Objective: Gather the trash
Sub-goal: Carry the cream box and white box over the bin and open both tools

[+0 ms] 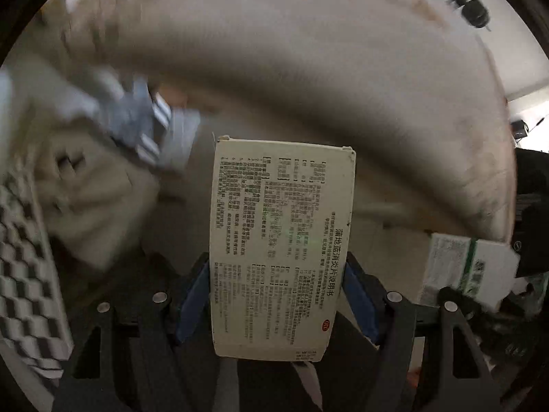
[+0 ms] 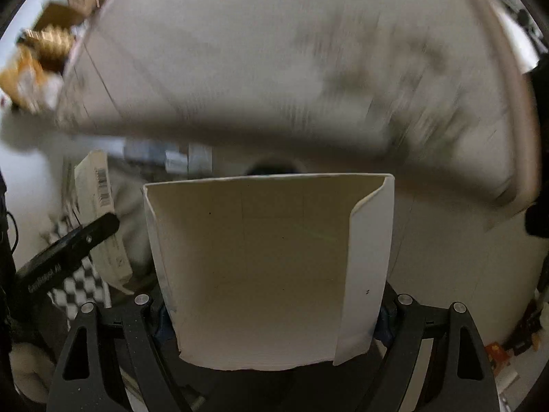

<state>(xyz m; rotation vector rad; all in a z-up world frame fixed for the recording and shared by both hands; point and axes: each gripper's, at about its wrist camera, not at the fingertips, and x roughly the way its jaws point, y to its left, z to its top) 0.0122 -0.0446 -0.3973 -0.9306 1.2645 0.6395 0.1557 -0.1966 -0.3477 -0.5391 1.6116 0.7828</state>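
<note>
In the left wrist view, a cream medicine box (image 1: 281, 247) printed with dense black text stands upright between the blue pads (image 1: 194, 295). My left gripper (image 1: 278, 295) is shut on its long sides. In the right wrist view, my right gripper (image 2: 271, 322) is shut on a flattened white carton (image 2: 260, 274). Its plain inner face is turned to the camera and one flap is folded over at the right. The left gripper's black finger (image 2: 79, 240) shows at the left, with the cream box (image 2: 103, 213) beside it.
A large pale surface (image 1: 308, 68) fills the background of both views, blurred by motion. A black-and-white checkered sheet (image 1: 24, 257) lies at the left, with blurred blue-and-white packets (image 1: 147, 130) above it. A green-and-white carton (image 1: 470, 267) is at the right edge. Brown cardboard (image 2: 51, 34) sits at the upper left.
</note>
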